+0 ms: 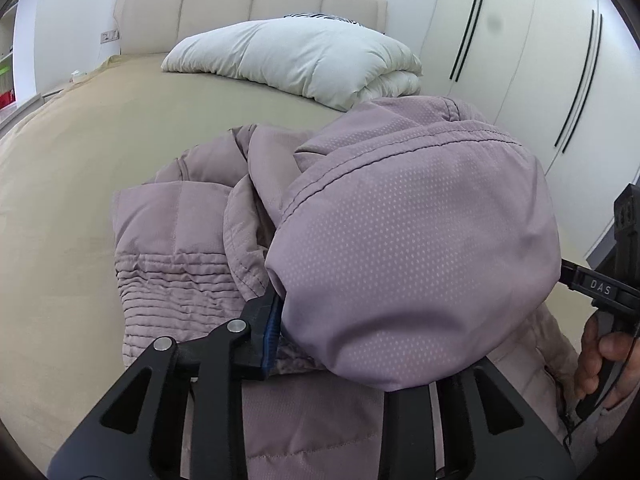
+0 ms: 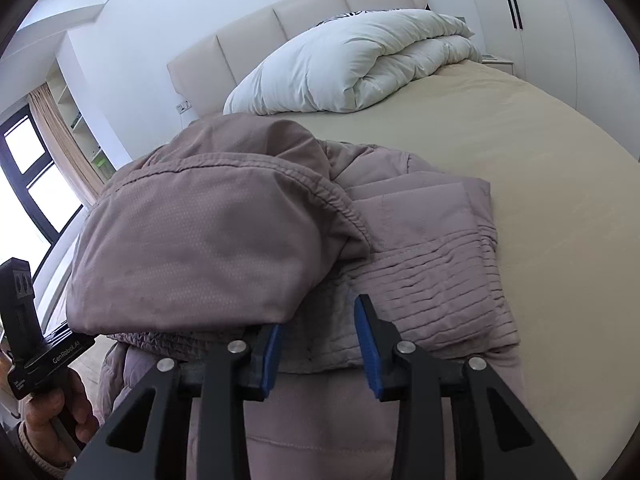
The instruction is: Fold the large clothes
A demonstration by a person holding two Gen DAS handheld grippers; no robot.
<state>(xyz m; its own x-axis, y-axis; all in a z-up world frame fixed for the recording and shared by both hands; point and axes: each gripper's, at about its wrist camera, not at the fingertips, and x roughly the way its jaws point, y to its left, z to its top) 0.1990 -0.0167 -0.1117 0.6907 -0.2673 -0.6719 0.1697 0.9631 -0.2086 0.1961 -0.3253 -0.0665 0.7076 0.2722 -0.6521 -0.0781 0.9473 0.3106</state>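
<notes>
A mauve padded jacket (image 2: 420,248) lies partly folded at the near edge of the bed (image 2: 540,160), its hood (image 1: 412,240) bulging over the left gripper (image 1: 332,332), whose state cannot be told. The right gripper (image 2: 320,344) is held apart above the ribbed hem. The hood should be flattened onto the body before another fold is made.

A bed (image 1: 80,152) with tan sheet is backed by a beige padded headboard (image 1: 248,4); a folded white duvet (image 2: 352,68) is noted. White wardrobes (image 1: 520,40) and a dark-framed window (image 2: 36,184) are observed.
</notes>
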